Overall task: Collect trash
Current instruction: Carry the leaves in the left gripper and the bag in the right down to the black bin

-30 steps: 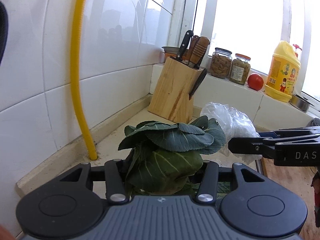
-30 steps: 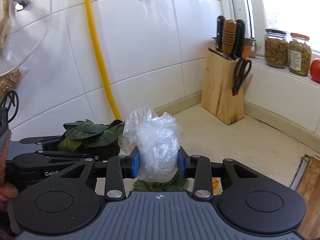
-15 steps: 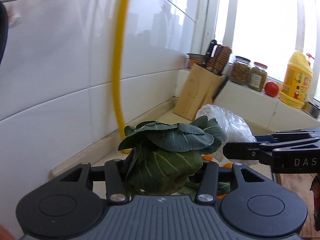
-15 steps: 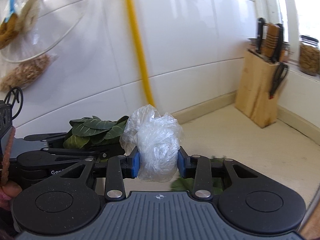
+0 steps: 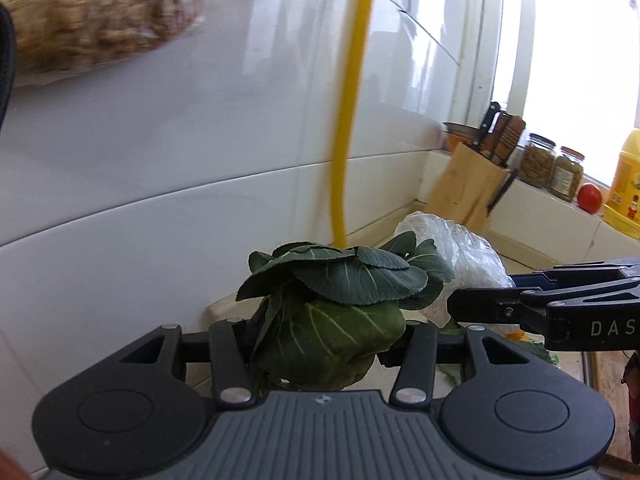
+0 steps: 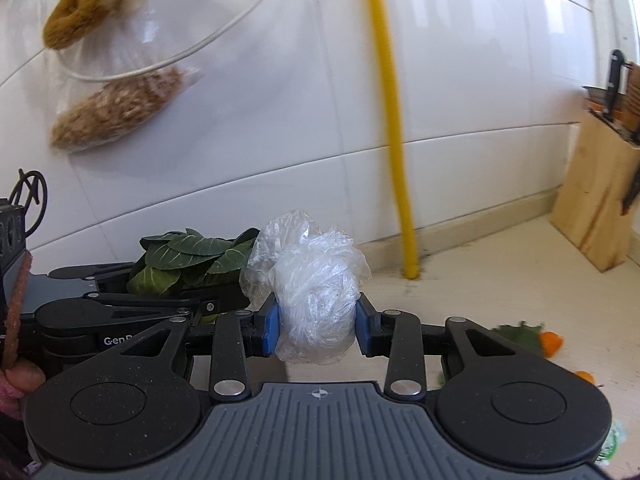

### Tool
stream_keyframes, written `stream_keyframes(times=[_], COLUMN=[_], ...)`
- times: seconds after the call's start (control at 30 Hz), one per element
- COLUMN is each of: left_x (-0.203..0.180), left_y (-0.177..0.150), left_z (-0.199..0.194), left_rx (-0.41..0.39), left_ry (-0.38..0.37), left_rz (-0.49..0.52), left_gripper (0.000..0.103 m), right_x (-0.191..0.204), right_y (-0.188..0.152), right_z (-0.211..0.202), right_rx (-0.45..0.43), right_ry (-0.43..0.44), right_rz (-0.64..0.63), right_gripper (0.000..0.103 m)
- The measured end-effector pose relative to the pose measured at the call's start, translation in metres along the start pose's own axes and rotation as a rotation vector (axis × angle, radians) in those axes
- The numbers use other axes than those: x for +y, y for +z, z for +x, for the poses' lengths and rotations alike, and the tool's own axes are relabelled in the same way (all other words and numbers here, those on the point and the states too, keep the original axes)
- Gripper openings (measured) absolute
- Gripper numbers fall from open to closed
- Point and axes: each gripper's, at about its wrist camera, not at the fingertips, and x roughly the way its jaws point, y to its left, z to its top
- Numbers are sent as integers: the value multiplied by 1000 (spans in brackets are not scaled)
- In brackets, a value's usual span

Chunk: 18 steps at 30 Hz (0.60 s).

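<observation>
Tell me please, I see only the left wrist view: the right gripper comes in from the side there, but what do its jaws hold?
Observer: The right gripper is shut on the crumpled plastic bag, pressed between two blue pads.
Operator: Is any trash left on the counter?
Observer: Yes. The right wrist view shows orange peel pieces and a leaf scrap on the counter, to the right of the jaws.
Operator: What hangs on the wall?
Observer: A clear bag of brown grain-like food, below a glass lid.
</observation>
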Motion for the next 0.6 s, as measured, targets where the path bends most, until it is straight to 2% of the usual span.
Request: stream_keyframes(times=[0.6], left_x=[63], left_y=[-27], left_z=[-50], left_rx=[0], left_ry=[138], left_rz=[-80], left_gripper=[45], right_x=[77], right_y=[-2], right_z=[37], right_rx=[67], right_ry=[143], right_rz=[-86], right_gripper=[45])
